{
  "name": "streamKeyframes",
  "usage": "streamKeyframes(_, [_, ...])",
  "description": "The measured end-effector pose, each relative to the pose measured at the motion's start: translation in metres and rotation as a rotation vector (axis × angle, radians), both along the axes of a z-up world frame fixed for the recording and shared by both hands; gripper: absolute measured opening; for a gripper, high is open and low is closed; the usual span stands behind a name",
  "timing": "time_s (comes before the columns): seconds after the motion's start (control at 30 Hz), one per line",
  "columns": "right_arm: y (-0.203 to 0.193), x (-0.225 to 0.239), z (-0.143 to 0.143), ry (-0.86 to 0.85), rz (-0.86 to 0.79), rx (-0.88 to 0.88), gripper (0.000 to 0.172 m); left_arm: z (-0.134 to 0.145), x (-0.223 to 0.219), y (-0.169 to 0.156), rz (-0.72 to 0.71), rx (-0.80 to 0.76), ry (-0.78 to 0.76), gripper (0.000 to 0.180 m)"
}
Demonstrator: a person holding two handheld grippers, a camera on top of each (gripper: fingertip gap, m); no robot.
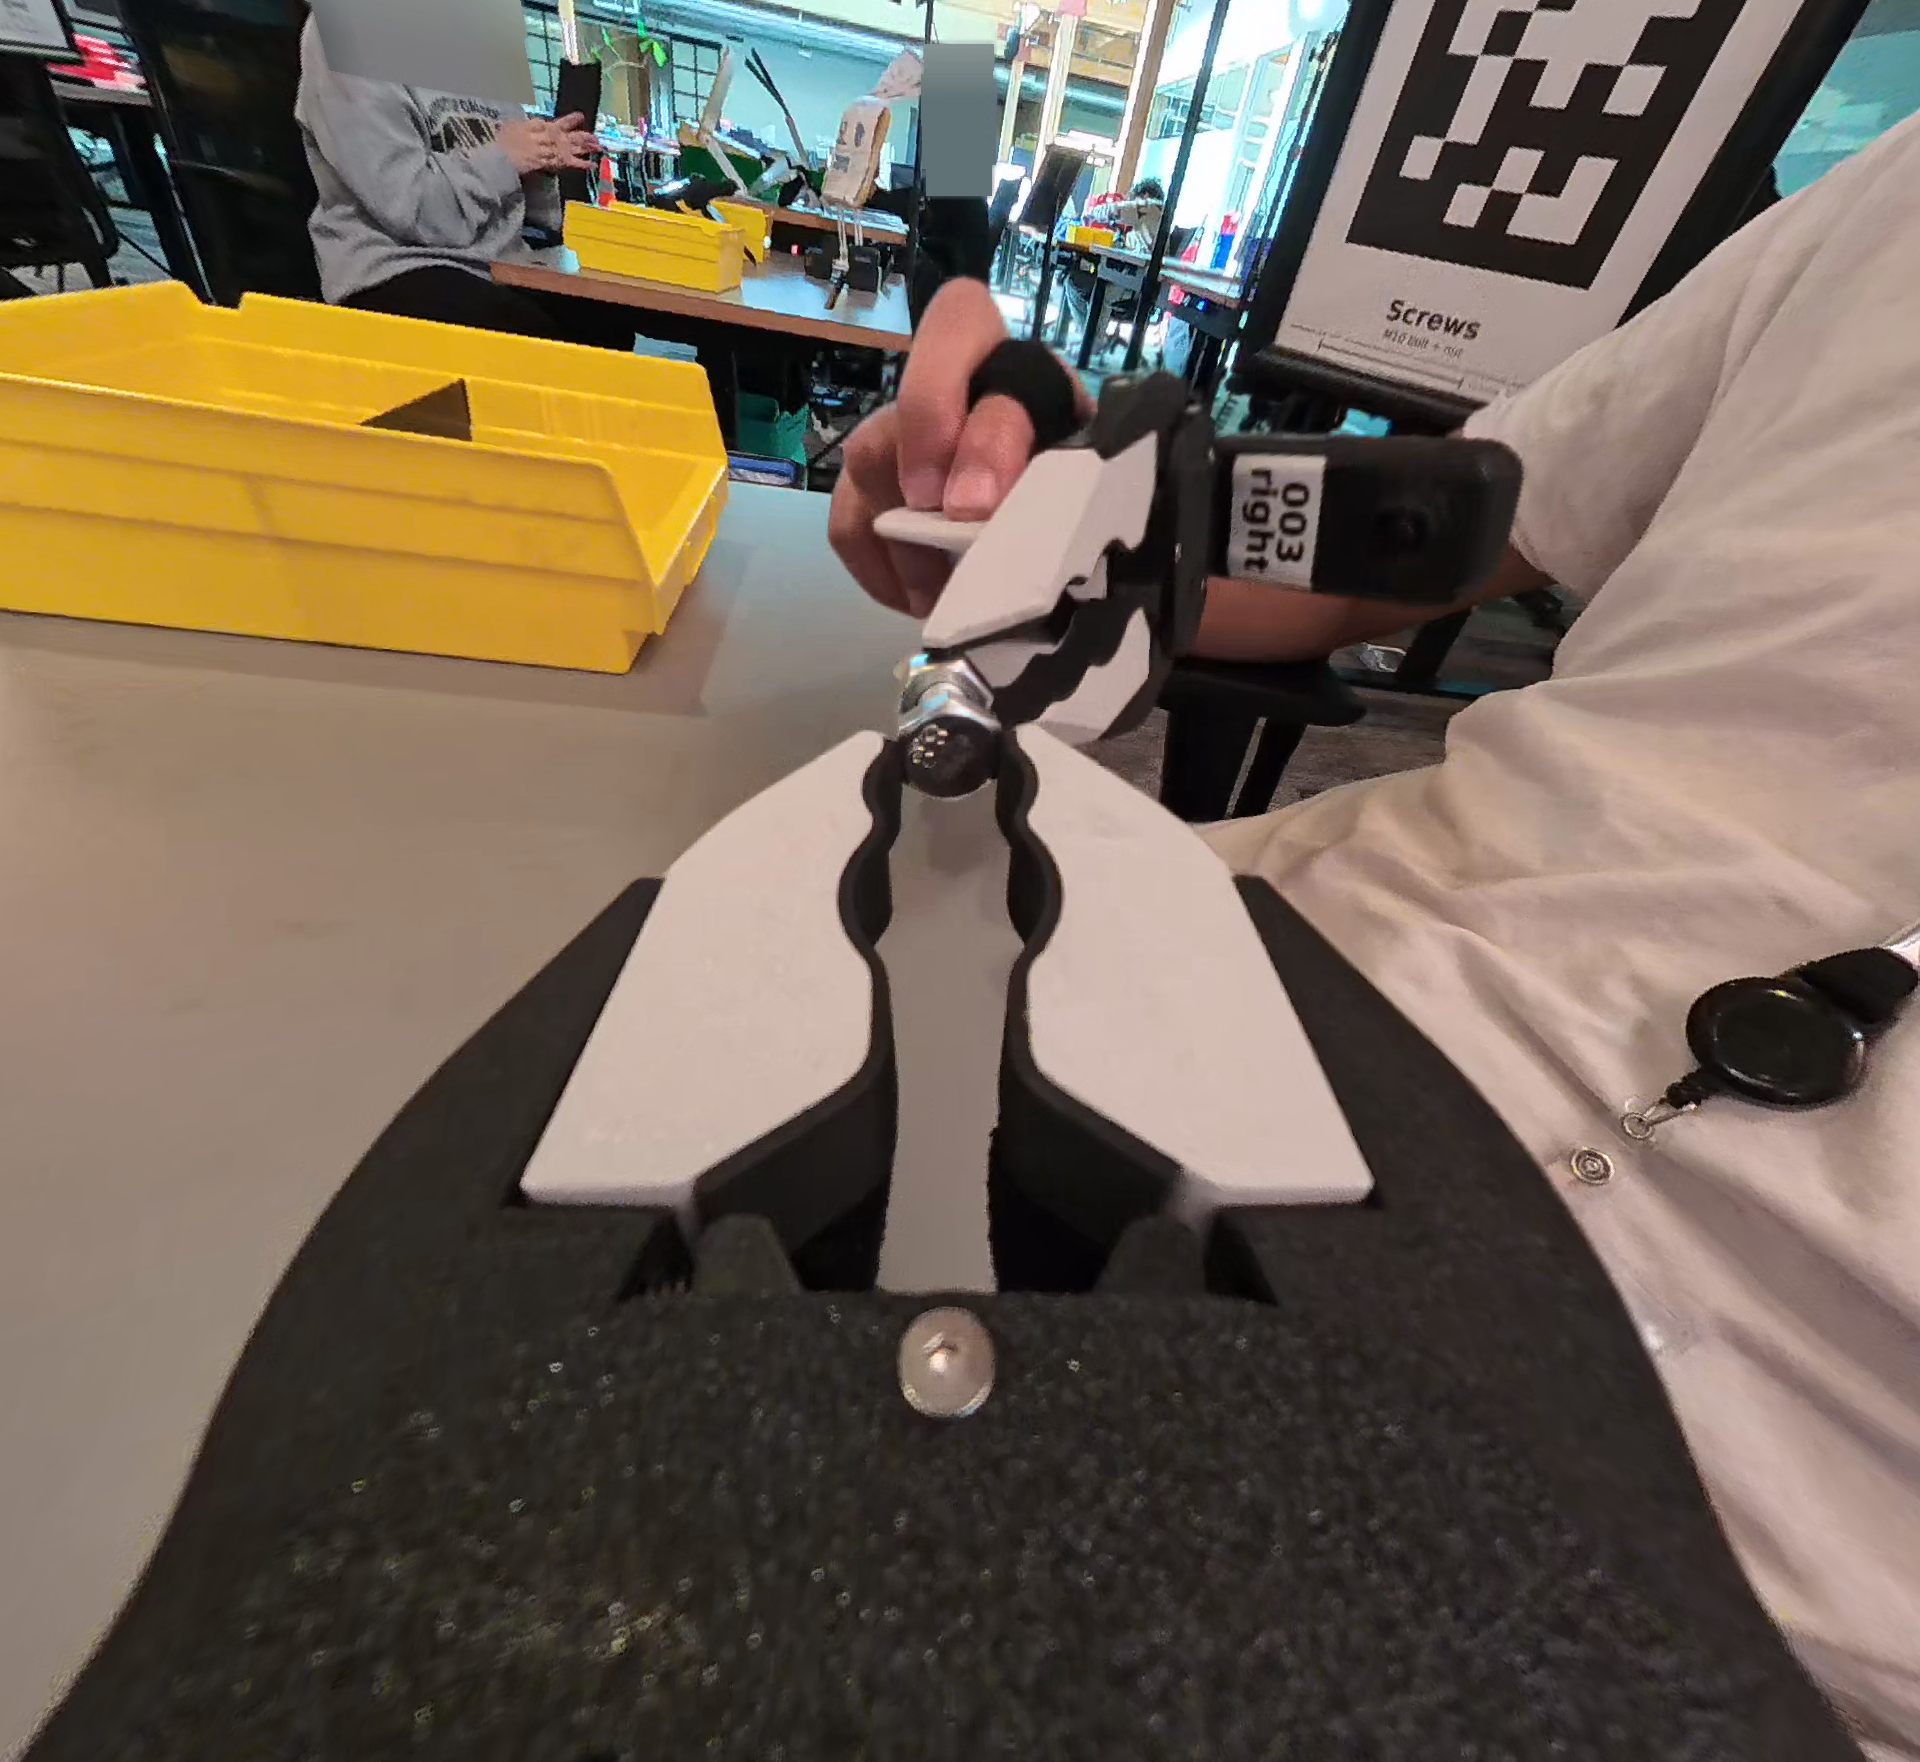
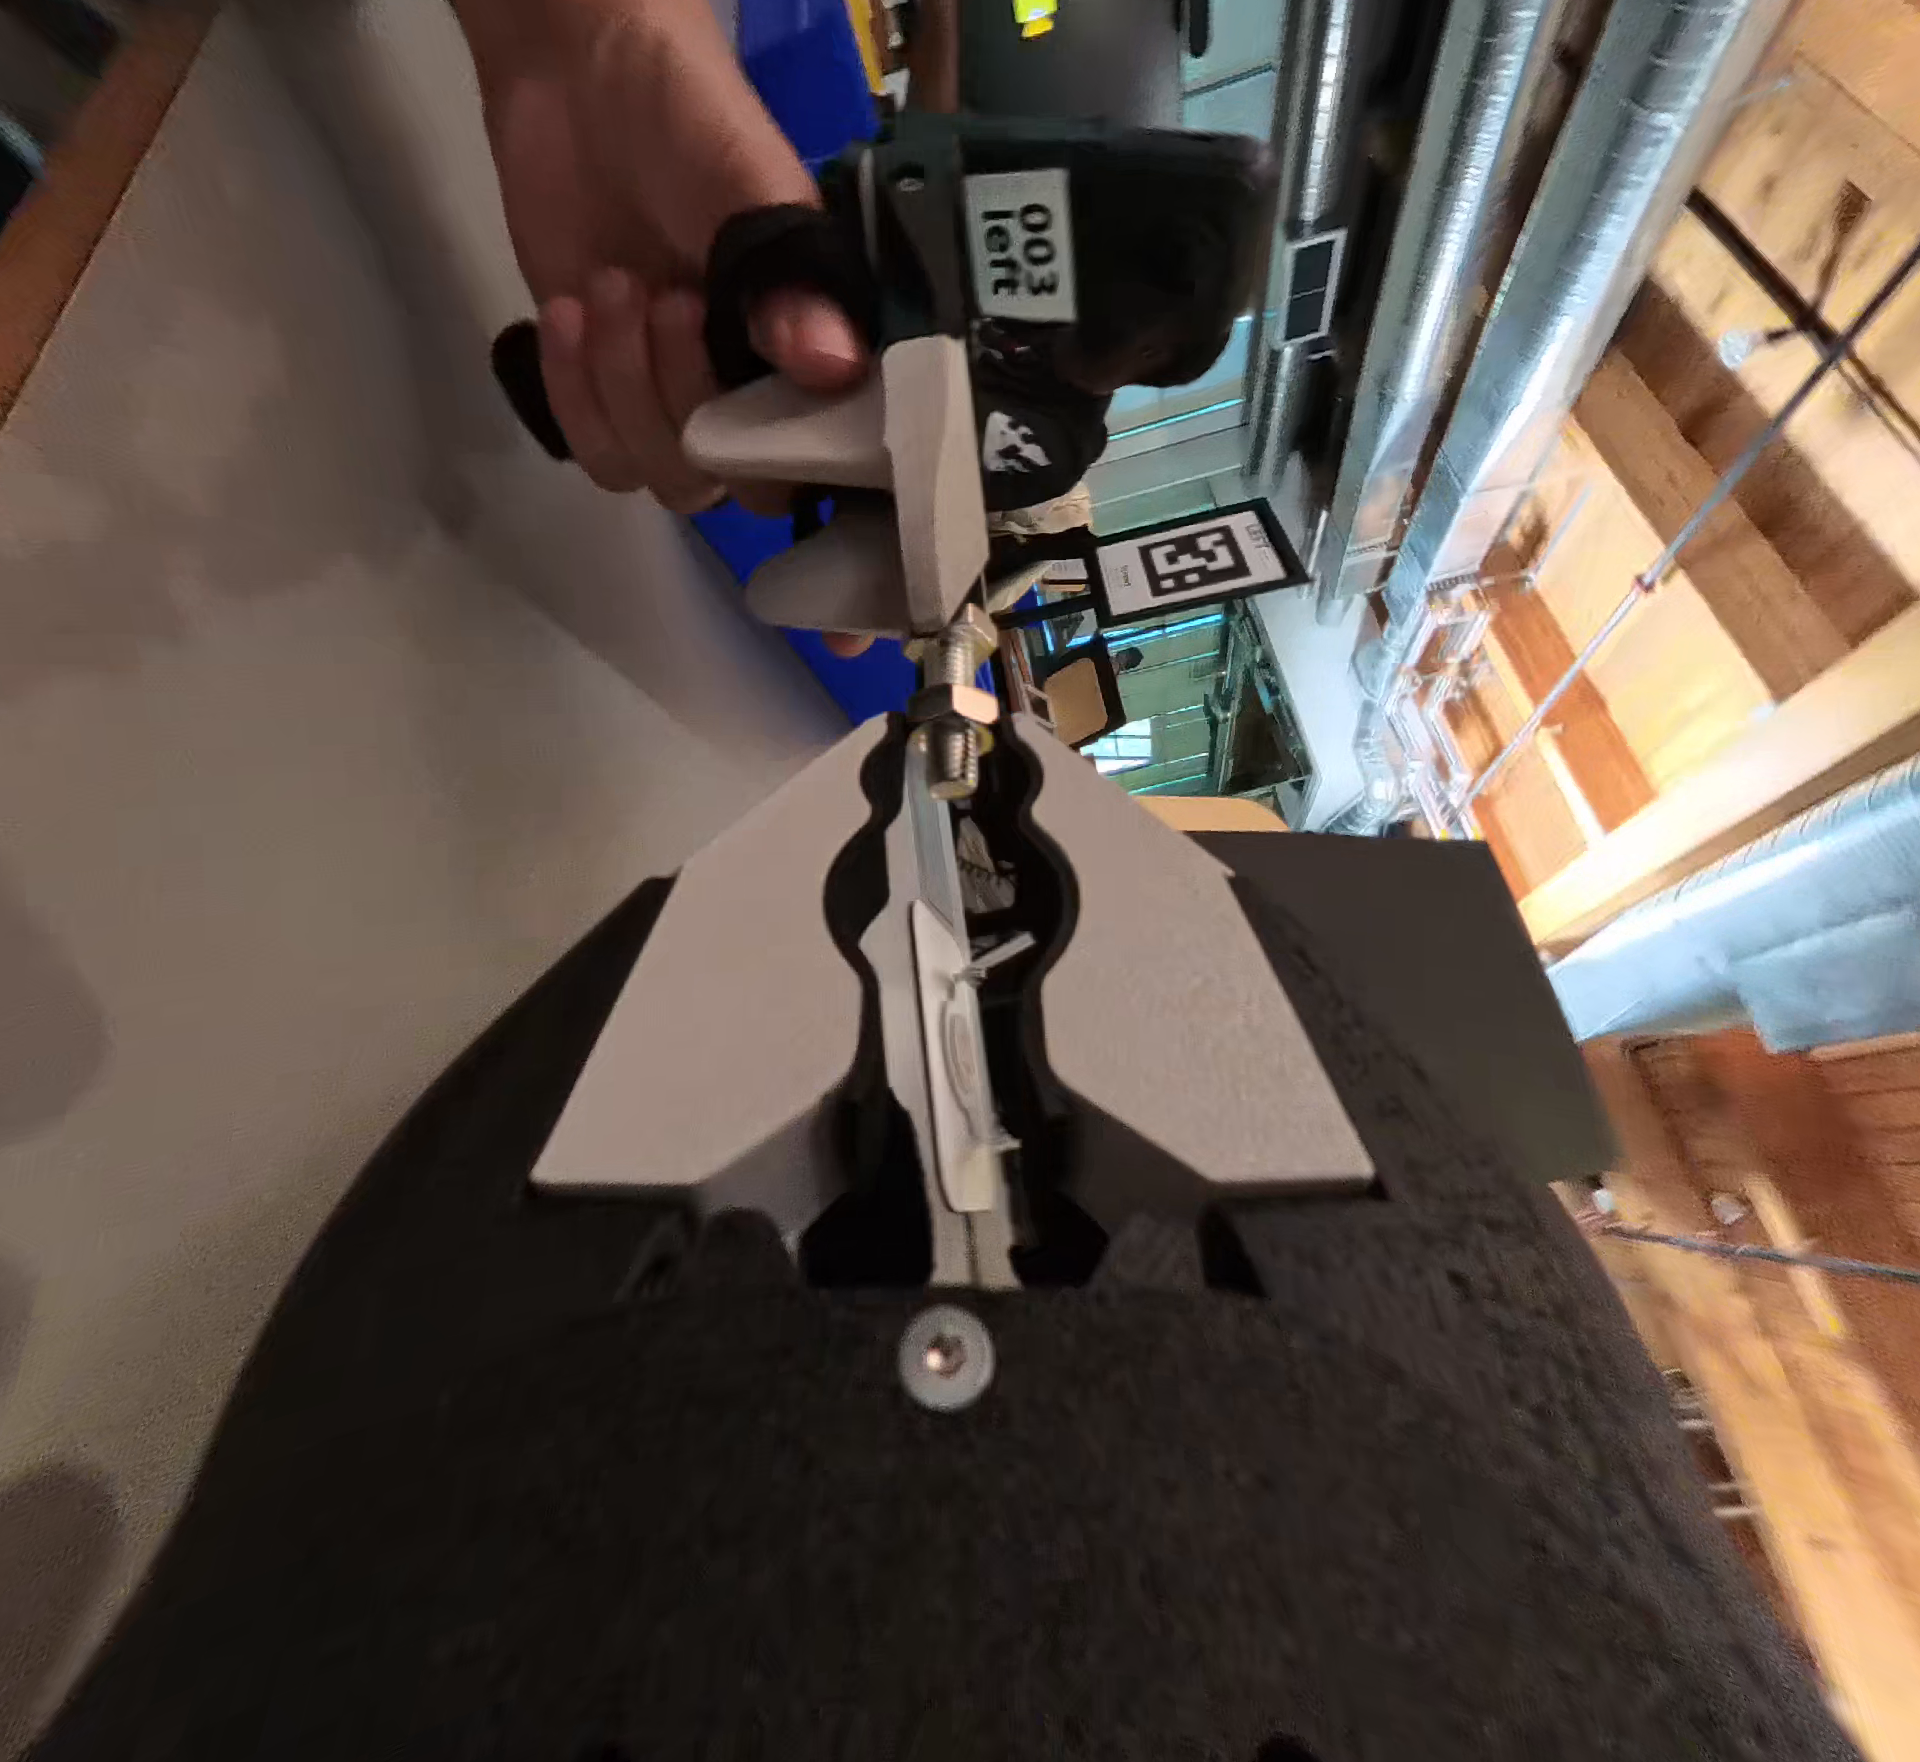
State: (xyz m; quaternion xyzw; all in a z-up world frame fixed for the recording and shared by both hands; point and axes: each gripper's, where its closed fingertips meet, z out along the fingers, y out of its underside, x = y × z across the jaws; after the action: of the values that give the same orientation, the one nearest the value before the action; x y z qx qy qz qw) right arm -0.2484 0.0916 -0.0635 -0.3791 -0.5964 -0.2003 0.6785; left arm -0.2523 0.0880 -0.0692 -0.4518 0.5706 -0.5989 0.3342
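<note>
The left hand-held gripper (image 1: 943, 756) pinched the bolt (image 1: 940, 751) by its head, while the right hand-held gripper (image 2: 940, 741) squeezed the nut (image 2: 951, 702) on the bolt's long stem pointing straight between them.

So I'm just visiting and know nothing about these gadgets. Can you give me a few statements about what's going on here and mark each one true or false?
1. The left gripper grips the head of a silver bolt. True.
2. The right gripper hangs free and touches nothing. False: its tips close on a nut threaded on that bolt.
3. A yellow bin sits on the grey table. True.
4. The bolt lies flat on the table. False: it is held in the air between the two grippers.
5. A person's hand holds the right gripper. True.
</note>
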Motion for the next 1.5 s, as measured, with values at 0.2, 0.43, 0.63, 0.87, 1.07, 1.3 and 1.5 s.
streamKeyframes(0.2, [0.008, 0.011, 0.013, 0.491, 0.147, -0.615, 0.040, 0.004, -0.002, 0.005, 0.035, 0.028, -0.030, 0.017])
streamKeyframes(0.43, [0.015, 0.011, -0.005, 1.027, 0.396, -1.694, 0.042, 0.010, 0.001, 0.023, 0.193, 0.183, -0.093, 0.017])
streamKeyframes(0.63, [0.016, 0.008, 0.005, 1.273, 0.695, -2.166, 0.037, 0.008, 0.001, 0.025, 0.205, 0.202, -0.085, 0.017])
streamKeyframes(0.87, [0.021, 0.004, 0.000, 1.284, 0.640, -2.099, 0.027, 0.003, 0.004, 0.021, 0.196, 0.223, -0.067, 0.017])
streamKeyframes(1.07, [0.020, 0.006, 0.001, 1.209, 0.575, -1.951, 0.016, 0.002, 0.006, 0.018, 0.180, 0.213, -0.060, 0.017])
streamKeyframes(1.3, [0.014, 0.005, 0.006, 0.749, 0.290, -1.137, 0.014, 0.006, 0.003, 0.016, 0.136, 0.121, -0.064, 0.017])
streamKeyframes(1.5, [0.007, 0.006, 0.002, 0.188, 0.008, -0.197, 0.012, 0.004, 0.003, 0.011, 0.080, 0.035, -0.037, 0.017])
